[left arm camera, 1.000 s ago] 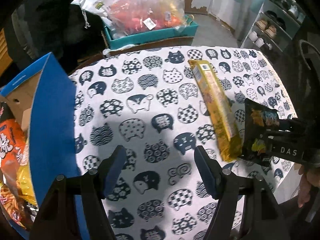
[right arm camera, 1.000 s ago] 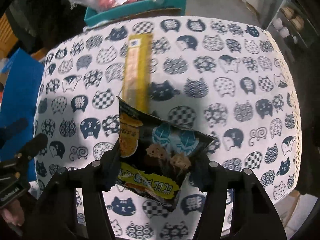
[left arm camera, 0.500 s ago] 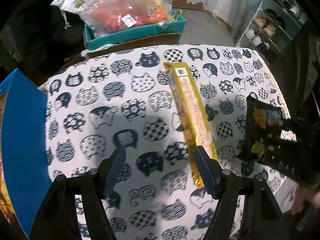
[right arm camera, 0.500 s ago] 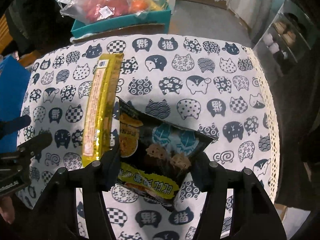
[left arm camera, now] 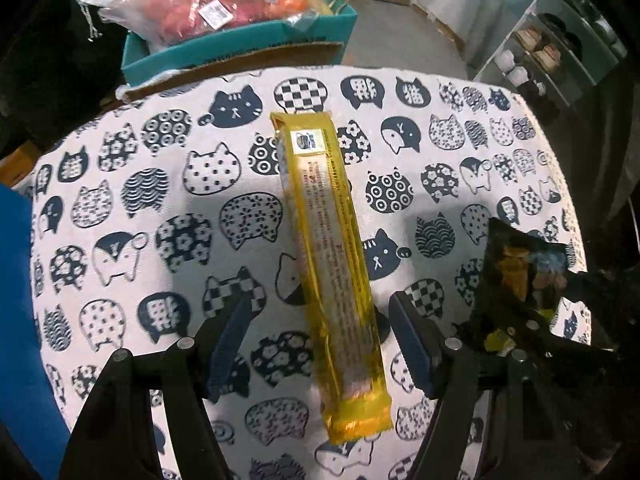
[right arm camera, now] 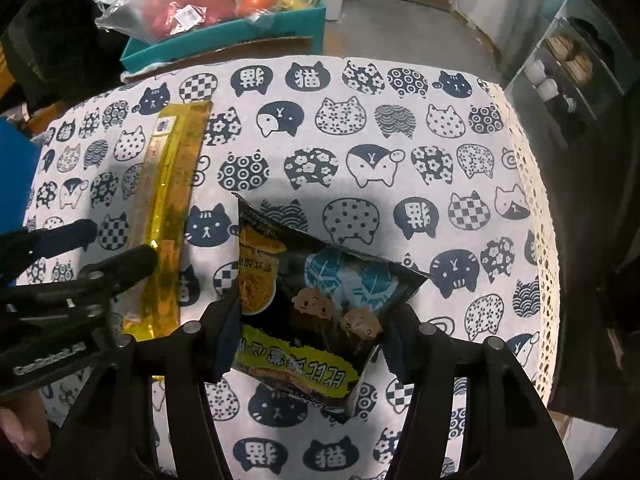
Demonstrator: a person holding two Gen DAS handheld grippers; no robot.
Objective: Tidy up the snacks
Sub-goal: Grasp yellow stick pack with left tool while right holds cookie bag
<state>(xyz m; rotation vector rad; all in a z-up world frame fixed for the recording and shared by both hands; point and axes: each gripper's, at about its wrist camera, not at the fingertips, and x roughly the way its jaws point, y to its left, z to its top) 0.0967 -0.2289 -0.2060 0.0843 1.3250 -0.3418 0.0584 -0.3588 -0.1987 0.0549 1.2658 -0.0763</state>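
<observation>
A long yellow snack packet [left arm camera: 332, 264] lies lengthwise on the cat-print tablecloth [left arm camera: 168, 200]. My left gripper [left arm camera: 320, 340] hovers over its near half, open, one finger on each side and neither pad touching it. The same yellow packet [right arm camera: 168, 216] shows at the left of the right wrist view, with the left gripper's fingers [right arm camera: 116, 268] over it. My right gripper [right arm camera: 308, 332] is shut on a black snack bag [right arm camera: 320, 300] with yellow and blue print, held above the cloth. That black bag [left arm camera: 520, 280] also appears at the right edge of the left wrist view.
A blue box [left arm camera: 20, 320] stands at the table's left edge. Beyond the far edge sits a teal box [left arm camera: 240, 44] piled with plastic bags of goods. A shelf unit [left arm camera: 552, 48] stands at the back right. The table's lace-trimmed right edge [right arm camera: 548, 240] drops off to dark floor.
My left gripper has travelled right from beside the blue box until it straddles the yellow packet, and sunk a little. The right gripper with the black bag has shifted right of the packet.
</observation>
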